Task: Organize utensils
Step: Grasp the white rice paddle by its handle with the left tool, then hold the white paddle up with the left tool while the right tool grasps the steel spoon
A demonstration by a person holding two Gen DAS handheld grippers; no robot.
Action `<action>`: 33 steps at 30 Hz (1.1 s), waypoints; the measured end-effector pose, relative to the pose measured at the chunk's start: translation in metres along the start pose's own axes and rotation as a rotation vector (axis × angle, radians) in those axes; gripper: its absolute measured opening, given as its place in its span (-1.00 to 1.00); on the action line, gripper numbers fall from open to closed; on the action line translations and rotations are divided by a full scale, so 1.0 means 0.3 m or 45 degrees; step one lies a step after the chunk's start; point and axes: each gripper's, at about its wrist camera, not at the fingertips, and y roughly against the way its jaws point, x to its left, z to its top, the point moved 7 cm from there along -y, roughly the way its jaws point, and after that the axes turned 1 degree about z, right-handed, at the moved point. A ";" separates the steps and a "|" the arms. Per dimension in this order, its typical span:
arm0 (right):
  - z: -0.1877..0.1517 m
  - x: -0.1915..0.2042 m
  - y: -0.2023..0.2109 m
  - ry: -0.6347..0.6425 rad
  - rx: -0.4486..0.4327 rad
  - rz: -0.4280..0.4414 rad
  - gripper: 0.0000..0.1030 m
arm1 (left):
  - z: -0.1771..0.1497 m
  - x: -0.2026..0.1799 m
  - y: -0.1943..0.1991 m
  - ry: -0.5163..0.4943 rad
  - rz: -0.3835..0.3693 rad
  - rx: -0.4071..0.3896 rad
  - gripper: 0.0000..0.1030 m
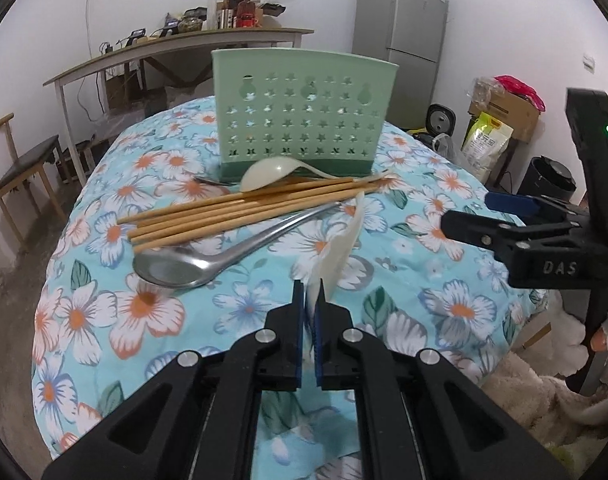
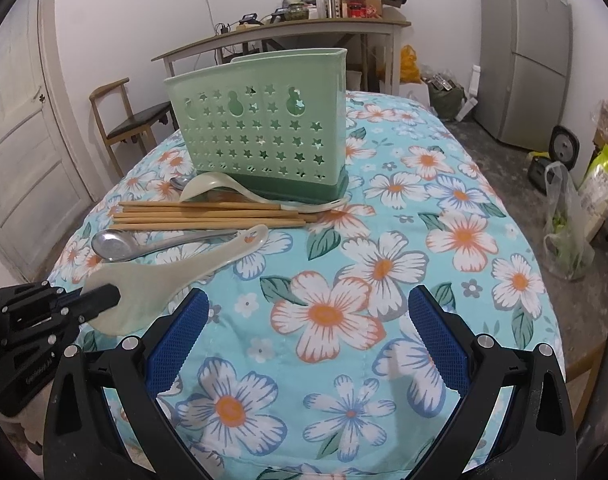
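The left hand-held gripper [image 1: 312,292] clamps the flat blade of a cream plastic rice paddle [image 2: 175,272], its handle pointing toward the perforated green plastic utensil holder [image 1: 299,116]. Wooden chopsticks [image 1: 243,210] and a shiny steel spoon [image 1: 207,258] lie on the floral-clothed counter [image 2: 384,240]. The right hand-held gripper [image 2: 320,320] hovers spread wide, holding nothing.

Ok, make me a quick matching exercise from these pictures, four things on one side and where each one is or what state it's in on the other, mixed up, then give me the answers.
Things:
1. white rice paddle
2. metal spoon
3. chopsticks
4. right gripper

Places or states:
A. lying in a bundle in front of the green holder
B. jaws wide open, holding nothing
C. clamped in the left gripper
D. lying on the floral cloth, just nearer than the bundle

Pairs: 1-C, 2-D, 3-A, 4-B
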 end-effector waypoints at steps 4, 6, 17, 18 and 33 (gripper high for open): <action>-0.003 0.005 -0.006 0.003 0.012 0.000 0.85 | -0.011 -0.004 -0.007 0.009 0.004 -0.003 -0.93; -0.001 0.009 -0.004 0.007 0.007 -0.001 0.85 | -0.021 -0.006 -0.015 0.013 0.003 0.006 -0.92; -0.001 0.014 -0.002 -0.001 0.001 0.007 0.85 | -0.049 -0.020 -0.045 0.037 0.040 0.014 -0.87; -0.002 0.014 -0.002 -0.003 0.001 0.008 0.85 | -0.049 -0.019 -0.045 0.045 0.042 0.009 -0.87; 0.024 -0.024 0.050 -0.017 -0.106 -0.019 0.85 | 0.033 0.021 0.125 0.065 0.071 -0.135 -0.94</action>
